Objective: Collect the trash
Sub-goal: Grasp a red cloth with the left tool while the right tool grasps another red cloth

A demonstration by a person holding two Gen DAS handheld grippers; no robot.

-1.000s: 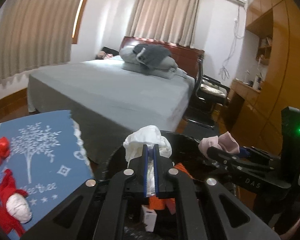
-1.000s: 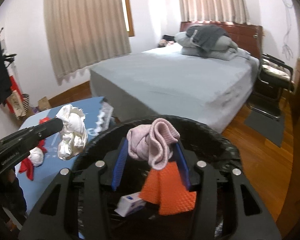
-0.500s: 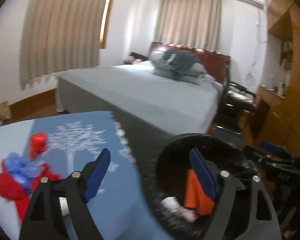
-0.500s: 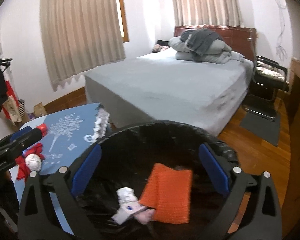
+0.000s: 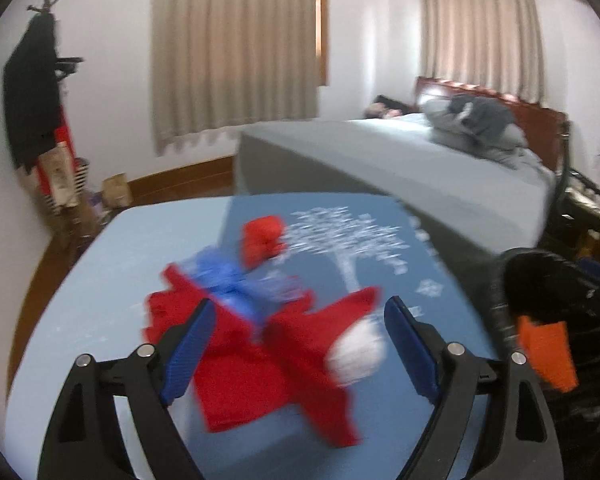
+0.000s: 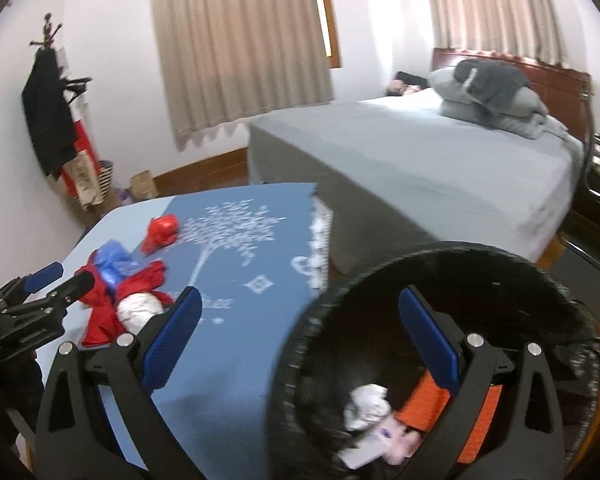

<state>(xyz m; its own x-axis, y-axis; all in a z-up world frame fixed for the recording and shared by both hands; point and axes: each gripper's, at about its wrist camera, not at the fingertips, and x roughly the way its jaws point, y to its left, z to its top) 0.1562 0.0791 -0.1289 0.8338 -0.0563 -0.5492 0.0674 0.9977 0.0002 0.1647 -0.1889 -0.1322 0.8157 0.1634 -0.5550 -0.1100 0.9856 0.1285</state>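
My left gripper [image 5: 296, 344] is open and empty, hovering over a pile on the blue table: red cloth [image 5: 268, 364], a blue plastic scrap [image 5: 224, 276], a white wad [image 5: 356, 352] and a red crumpled piece [image 5: 262, 238]. My right gripper [image 6: 300, 340] is open and empty above the black trash bin [image 6: 500, 264], at its left rim. The bin holds an orange cloth [image 6: 428, 404], a white wad [image 6: 366, 406] and a small box. The left gripper also shows in the right wrist view [image 6: 56, 280], beside the pile [image 6: 100, 308].
The blue table [image 6: 236, 344] has a tree-print cloth. A grey bed [image 6: 440, 160] stands beyond it. A coat rack [image 5: 32, 100] stands at the left wall, with a chair [image 5: 580, 200] at right. The bin [image 5: 540, 280] sits right of the table.
Both grippers opened and dropped the white wad and the pink cloth into the bin. Both then swung left; the left one now hovers over the table pile.
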